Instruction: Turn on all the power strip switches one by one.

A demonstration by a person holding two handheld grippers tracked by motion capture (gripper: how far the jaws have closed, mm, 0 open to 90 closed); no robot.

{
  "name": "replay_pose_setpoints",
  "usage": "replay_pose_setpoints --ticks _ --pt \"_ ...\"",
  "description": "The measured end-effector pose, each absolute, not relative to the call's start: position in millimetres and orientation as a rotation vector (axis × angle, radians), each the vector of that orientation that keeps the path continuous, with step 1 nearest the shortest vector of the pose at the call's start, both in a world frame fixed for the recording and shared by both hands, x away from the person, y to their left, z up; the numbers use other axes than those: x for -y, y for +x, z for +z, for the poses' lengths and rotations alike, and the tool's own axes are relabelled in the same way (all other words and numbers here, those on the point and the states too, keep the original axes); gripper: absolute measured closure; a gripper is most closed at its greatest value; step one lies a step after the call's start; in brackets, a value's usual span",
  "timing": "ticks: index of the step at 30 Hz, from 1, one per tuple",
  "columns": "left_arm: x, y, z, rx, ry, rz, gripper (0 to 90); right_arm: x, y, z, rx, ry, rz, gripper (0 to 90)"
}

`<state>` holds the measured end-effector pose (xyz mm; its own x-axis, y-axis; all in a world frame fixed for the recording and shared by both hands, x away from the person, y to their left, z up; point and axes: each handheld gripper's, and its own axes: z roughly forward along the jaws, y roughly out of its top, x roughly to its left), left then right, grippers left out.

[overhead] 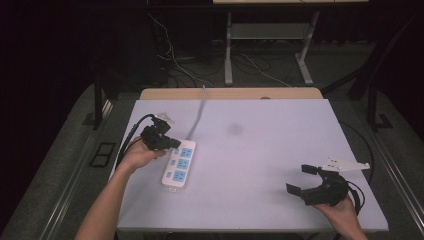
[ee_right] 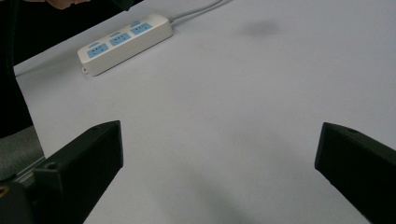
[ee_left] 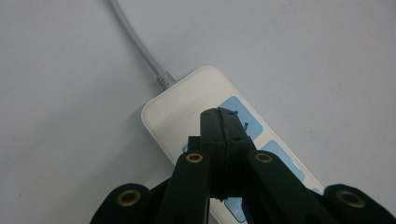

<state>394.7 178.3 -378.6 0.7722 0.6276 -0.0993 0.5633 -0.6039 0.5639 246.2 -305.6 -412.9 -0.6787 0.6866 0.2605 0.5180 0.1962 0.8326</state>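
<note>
White power strip point(overhead: 180, 163) lies on the desk point(overhead: 260, 150), left of centre, its grey cord point(overhead: 198, 117) running to the far edge. Left claw point(overhead: 172, 142): jaws pressed together, empty, tips over the strip's cord end. Right claw point(overhead: 300, 178): jaws wide apart, empty, well apart from the strip.

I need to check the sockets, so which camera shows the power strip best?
The right gripper view: the whole power strip lies unobstructed, its blue sockets visible. The high view shows it small, its far end under the left gripper. The left gripper view is closest, but the shut gripper covers much of it.
</note>
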Motion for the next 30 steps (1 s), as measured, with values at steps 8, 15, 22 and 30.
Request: replay_pose_setpoints --ticks 8,15,22,30 --pt "-176 397 -386 -0.895 2.387 0.144 89.3 305 246 -413 -2.297 1.167 1.484 0.8" --pt "-178 400 -391 -0.914 2.394 0.142 89.2 306 246 -413 -2.3 1.168 1.483 0.9" --pt "-180 404 -394 -0.927 2.412 0.144 89.2 306 246 -413 -2.299 1.167 1.484 0.9" --pt "-185 401 -399 -0.945 2.384 0.13 89.2 306 247 -414 -2.302 1.168 1.482 0.9"
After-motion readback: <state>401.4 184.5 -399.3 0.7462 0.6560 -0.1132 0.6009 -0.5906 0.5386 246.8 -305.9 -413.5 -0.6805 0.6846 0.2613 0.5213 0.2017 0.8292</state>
